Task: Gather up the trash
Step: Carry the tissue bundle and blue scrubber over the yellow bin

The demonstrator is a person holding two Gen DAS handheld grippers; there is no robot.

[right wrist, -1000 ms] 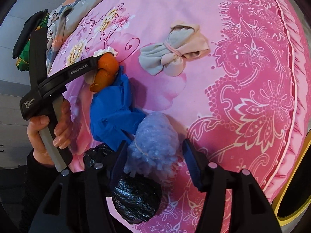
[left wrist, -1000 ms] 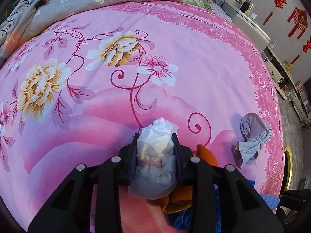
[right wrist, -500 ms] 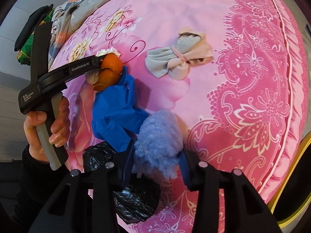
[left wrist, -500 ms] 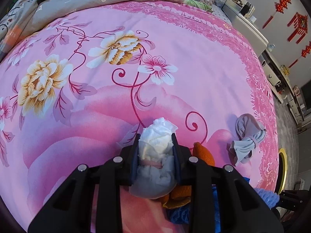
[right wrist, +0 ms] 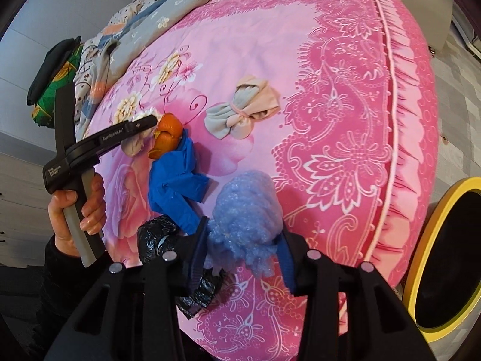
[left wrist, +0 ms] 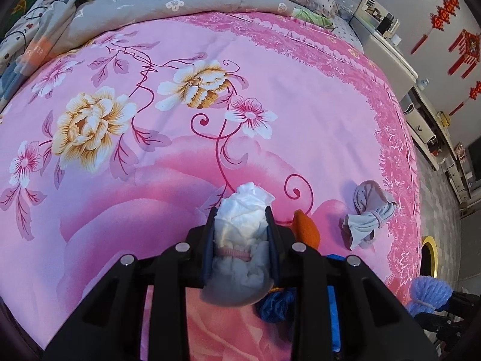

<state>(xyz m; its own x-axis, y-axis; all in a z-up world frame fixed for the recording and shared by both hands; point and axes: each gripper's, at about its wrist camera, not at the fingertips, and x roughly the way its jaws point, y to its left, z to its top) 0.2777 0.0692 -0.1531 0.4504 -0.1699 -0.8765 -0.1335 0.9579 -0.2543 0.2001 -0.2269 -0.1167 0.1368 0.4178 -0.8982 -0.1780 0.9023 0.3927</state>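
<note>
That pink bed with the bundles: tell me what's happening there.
A person is clearing trash off the pink bedspread with hand-held tongs. The left tongs are shut on a white paper wad, the right tongs on a pale blue fluffy bundle. An orange peel, blue bag, black bag and grey cloth bundle lie on the bed.

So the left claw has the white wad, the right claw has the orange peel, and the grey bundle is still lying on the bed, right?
Not quite. In the right wrist view the right claw grips the blue fluffy wad; the orange peel lies on the bed. The rest holds: left claw on the white wad, grey bundle on the bed.
</note>
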